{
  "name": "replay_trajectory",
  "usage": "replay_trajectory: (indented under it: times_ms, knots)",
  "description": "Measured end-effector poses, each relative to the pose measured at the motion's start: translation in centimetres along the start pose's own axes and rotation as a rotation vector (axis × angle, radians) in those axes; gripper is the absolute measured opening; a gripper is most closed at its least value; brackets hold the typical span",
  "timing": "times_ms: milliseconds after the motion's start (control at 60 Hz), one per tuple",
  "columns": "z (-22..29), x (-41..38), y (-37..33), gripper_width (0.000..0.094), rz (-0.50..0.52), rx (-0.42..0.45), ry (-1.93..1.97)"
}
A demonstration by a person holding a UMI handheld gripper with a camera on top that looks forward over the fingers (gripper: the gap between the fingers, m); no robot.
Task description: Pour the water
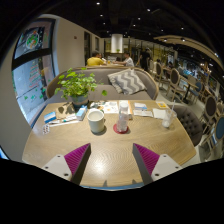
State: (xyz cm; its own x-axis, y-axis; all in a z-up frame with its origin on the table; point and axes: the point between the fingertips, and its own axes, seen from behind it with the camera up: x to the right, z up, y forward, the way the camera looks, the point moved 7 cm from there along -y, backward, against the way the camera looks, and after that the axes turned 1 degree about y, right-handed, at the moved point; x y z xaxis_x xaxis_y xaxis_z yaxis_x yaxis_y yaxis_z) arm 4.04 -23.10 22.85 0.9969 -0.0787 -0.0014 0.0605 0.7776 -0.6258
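Note:
A white cup stands on the round wooden table, beyond my fingers and a little left of centre. A small clear bottle with a pink label stands just right of the cup on a red coaster. My gripper hovers over the near part of the table, well short of both. Its fingers are wide apart with the magenta pads facing inward, and nothing is between them.
A potted green plant stands at the table's far left. Cards and leaflets lie along the far edge. A grey sofa with a cushion sits behind the table, with chairs to the right.

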Motion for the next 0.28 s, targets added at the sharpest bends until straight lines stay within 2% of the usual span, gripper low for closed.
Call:
replay_trajectory:
  times_ms: [283]
  knots:
    - [-1.2, -0.7, -3.1, 0.0856, -0.004, -0.012, -0.01]
